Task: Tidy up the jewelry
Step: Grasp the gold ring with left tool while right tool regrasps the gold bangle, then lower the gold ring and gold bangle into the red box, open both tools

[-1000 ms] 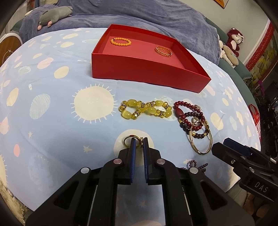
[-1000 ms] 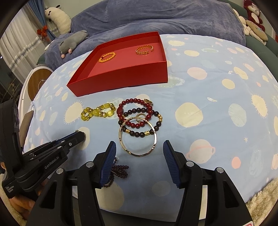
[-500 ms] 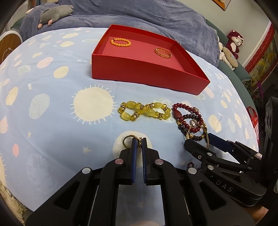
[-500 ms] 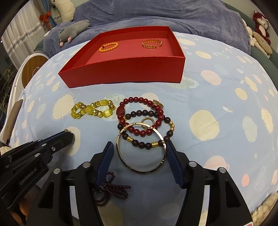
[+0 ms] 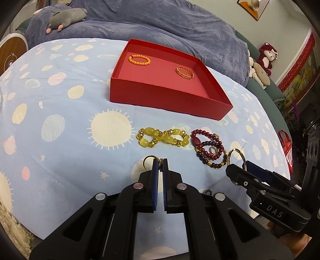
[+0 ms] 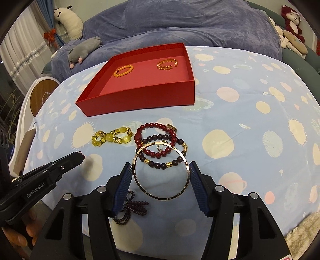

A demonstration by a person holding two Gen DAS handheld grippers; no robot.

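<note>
A red tray point(image 5: 168, 98) point(image 6: 140, 98) holds an orange bead bracelet point(image 5: 139, 59) point(image 6: 123, 70) and a gold chain bracelet point(image 5: 185, 71) point(image 6: 167, 64). My left gripper point(image 5: 160, 162) is shut on a small gold ring point(image 5: 148, 161), just above the cloth. My right gripper point(image 6: 161, 170) grips a thin gold bangle point(image 6: 161, 172) point(image 5: 238, 154) across its width, lifted and tilted. On the cloth lie a yellow bead bracelet point(image 5: 163, 138) point(image 6: 112, 137), red and dark bead bracelets point(image 5: 208, 149) point(image 6: 160, 144) and a purple bead string point(image 6: 130, 210).
The blue planet-print cloth point(image 5: 60, 120) point(image 6: 250, 120) covers a rounded table whose edge drops off near both grippers. A blue blanket with a grey plush toy point(image 5: 66, 18) point(image 6: 84, 50) lies behind the tray. Stuffed toys point(image 5: 262, 64) sit at the far right.
My right gripper has closed in on the gold bangle and raised it off the bead bracelets. My left gripper has stayed shut on the ring and lifted slightly.
</note>
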